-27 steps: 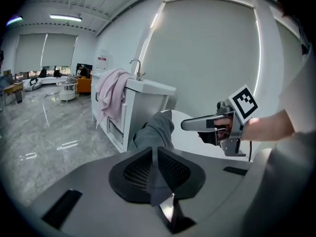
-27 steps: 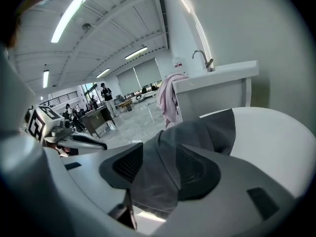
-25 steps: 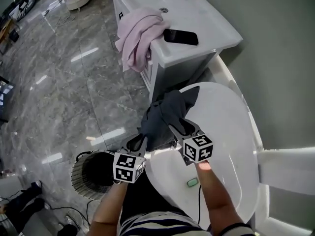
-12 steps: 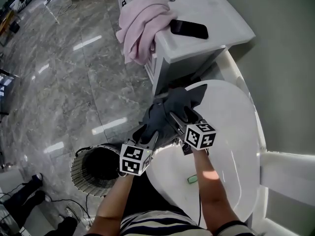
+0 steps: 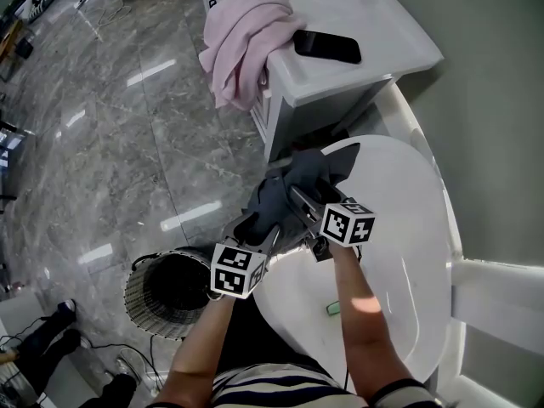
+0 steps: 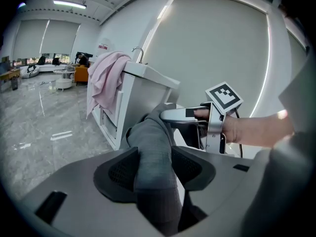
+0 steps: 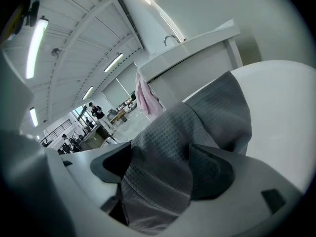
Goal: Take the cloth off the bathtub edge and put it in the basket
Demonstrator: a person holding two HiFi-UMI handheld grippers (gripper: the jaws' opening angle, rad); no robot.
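A dark grey waffle cloth (image 5: 293,185) hangs bunched over the near rim of the white bathtub (image 5: 425,194). My left gripper (image 5: 257,230) reaches into its lower folds; its jaws are opening, and a fold of cloth (image 6: 153,132) stands between them. My right gripper (image 5: 303,201) comes at the cloth from the tub side, jaws also opening, with the cloth (image 7: 197,117) draped loosely across the gap. The woven basket (image 5: 157,291) stands on the floor, left of the tub and below my left gripper. In the left gripper view the right gripper (image 6: 180,115) points in over the cloth.
A white vanity counter (image 5: 374,24) stands behind the tub with a pink towel (image 5: 246,45) hanging over its corner and a black phone (image 5: 327,47) on top. A small green object (image 5: 334,308) lies in the tub. Grey marble floor (image 5: 102,143) spreads to the left.
Both pairs of jaws have spread wider around the cloth. The left gripper has moved up and nearer to the right one. The cloth still hangs at the tub rim.
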